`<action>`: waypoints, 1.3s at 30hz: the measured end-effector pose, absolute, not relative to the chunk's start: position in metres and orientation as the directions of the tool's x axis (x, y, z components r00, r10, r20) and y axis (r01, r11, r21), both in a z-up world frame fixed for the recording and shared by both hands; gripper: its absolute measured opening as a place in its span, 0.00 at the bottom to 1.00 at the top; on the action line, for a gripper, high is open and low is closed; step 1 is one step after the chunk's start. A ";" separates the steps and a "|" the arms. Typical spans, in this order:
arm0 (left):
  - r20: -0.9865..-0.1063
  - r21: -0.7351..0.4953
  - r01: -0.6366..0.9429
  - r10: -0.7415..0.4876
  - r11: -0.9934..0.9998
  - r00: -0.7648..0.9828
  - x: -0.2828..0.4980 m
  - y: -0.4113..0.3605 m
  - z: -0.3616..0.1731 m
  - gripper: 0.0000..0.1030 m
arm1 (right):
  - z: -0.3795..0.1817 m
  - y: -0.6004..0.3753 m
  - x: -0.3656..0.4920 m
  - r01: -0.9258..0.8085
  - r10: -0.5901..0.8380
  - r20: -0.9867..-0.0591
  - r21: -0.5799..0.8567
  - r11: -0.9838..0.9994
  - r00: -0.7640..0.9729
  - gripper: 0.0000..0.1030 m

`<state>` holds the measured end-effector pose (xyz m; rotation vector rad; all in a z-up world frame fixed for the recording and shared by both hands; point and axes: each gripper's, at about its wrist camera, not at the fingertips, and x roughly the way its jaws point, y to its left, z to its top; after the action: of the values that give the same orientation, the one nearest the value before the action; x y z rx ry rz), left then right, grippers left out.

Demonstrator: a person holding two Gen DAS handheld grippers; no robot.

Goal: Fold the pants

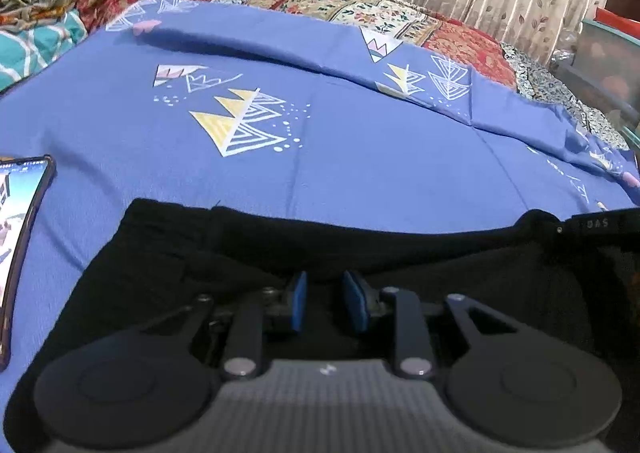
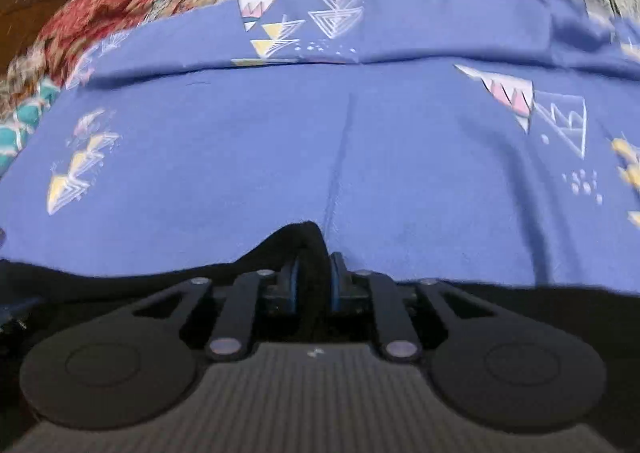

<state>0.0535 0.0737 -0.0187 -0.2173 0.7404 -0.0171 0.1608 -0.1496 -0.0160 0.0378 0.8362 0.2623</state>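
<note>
Blue bedsheet [image 1: 360, 173] under one black pants [image 1: 160, 253], right gripper [image 2: 314, 279] pinching them, left gripper [image 1: 325, 293] slightly parted, empty.

blue sheet [image 1: 360, 157] open ahead, phone [image 1: 20, 237] left

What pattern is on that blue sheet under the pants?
The blue bed sheet carries white line-drawn triangles, some filled yellow or pink, plus white dots. The left wrist view shows it best.

Left hand-held gripper [image 1: 325, 299]: angled downward, blue pads a narrow gap apart, nothing pinched. Right hand-held gripper [image 2: 313, 281]: angled downward, pads clamped on black pants [image 2: 298, 239] fold.
</note>
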 end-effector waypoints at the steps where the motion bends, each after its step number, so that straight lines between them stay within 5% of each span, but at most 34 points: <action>1: -0.666 -0.203 -0.060 -0.093 0.977 0.740 0.053 0.074 -0.019 0.24 | -0.015 -0.142 0.162 -0.235 0.223 -0.727 0.087 0.968 0.649 0.24; 3: -0.671 -0.210 -0.057 -0.102 0.976 0.734 0.055 0.077 -0.017 0.24 | -0.007 -0.141 0.159 -0.239 0.208 -0.724 0.061 0.969 0.658 0.49; 6: -0.693 -0.239 -0.088 -0.107 0.967 0.713 0.051 0.081 -0.006 0.25 | 0.015 -0.163 0.135 -0.214 0.252 -0.661 0.140 0.967 0.707 0.49; 9: -0.654 -0.250 -0.085 -0.103 0.964 0.750 0.029 0.073 0.018 0.43 | 0.032 -0.188 0.101 -0.241 0.319 -0.615 0.209 0.948 0.721 0.49; 14: -0.603 -0.227 0.059 -0.188 0.972 0.775 -0.008 0.039 0.040 0.44 | 0.032 -0.212 0.048 -0.318 0.427 -0.620 0.285 0.904 0.659 0.49; 21: -0.757 -0.184 0.074 -0.189 0.980 0.626 -0.002 0.012 -0.005 0.45 | -0.009 -0.235 0.019 -0.148 0.362 -0.715 0.346 0.927 0.598 0.47; 28: -0.748 -0.212 0.026 -0.179 0.977 0.639 -0.005 0.012 0.017 0.46 | 0.005 -0.252 0.024 -0.137 0.409 -0.621 0.438 0.888 0.668 0.46; 32: -0.721 -0.197 0.076 -0.197 0.977 0.664 -0.016 -0.003 0.024 0.54 | 0.003 -0.261 0.014 -0.112 0.382 -0.609 0.433 0.894 0.695 0.46; 36: -0.802 -0.097 0.089 -0.131 0.991 0.583 -0.007 -0.023 0.002 0.54 | -0.017 -0.276 -0.001 -0.003 0.296 -0.665 0.404 0.915 0.686 0.36; 39: -0.804 -0.092 0.089 -0.127 0.992 0.581 -0.007 -0.027 0.006 0.55 | -0.014 -0.300 -0.009 0.015 0.350 -0.601 0.516 0.856 0.719 0.37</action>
<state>-0.0074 -0.0274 0.0056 -0.0433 0.9421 -0.1260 -0.0091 -0.2997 -0.0141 0.5207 0.7531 0.1945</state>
